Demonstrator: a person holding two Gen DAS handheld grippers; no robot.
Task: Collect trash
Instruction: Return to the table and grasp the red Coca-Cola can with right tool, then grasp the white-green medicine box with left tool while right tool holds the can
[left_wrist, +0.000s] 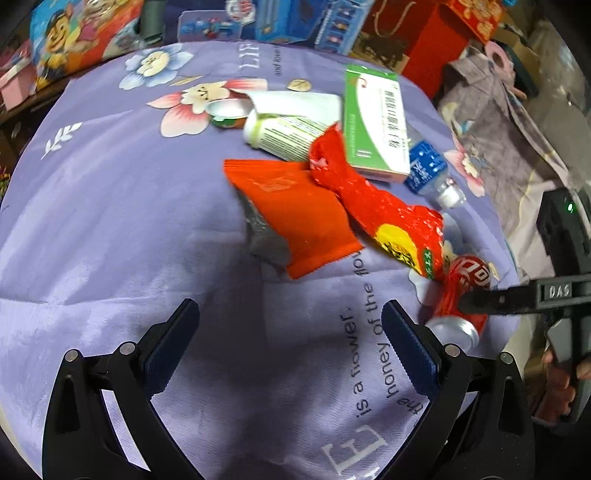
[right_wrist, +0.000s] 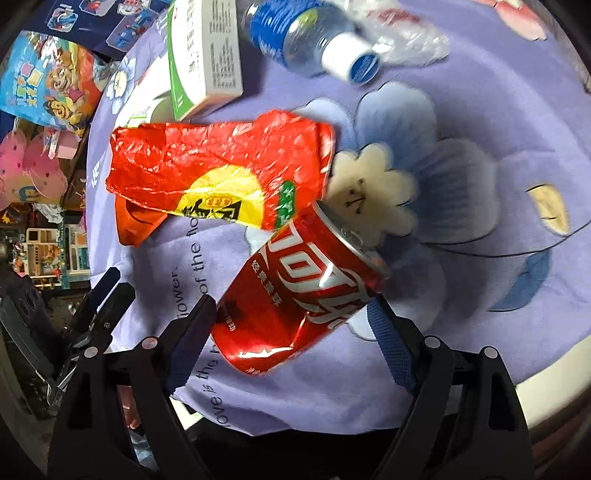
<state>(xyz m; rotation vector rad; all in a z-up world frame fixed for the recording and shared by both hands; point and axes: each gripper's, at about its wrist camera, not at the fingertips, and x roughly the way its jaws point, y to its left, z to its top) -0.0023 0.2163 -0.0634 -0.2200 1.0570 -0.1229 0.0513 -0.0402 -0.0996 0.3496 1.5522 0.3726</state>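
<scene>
Left wrist view: looks down from above the near table, facing far across the litter. Right wrist view: set low and close at the table's right edge, facing left. Shared field: the red can, crumpled red wrapper, green-and-white box and water bottle.

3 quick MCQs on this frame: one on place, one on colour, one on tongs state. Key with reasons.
1. What lies between the right tongs?
A. dented red cola can
B. blue-labelled clear plastic bottle
C. green-and-white cardboard box

2. What colour is the bottle's label?
A. green
B. blue
C. yellow

3. The left tongs are:
A. shut on a wrapper
B. shut on the can
C. open over bare cloth

Key:
1 A: the dented red cola can sits between the fingers.
2 B: the blue-labelled clear plastic bottle shows it.
3 C: only the purple flowered cloth lies between them.
</scene>
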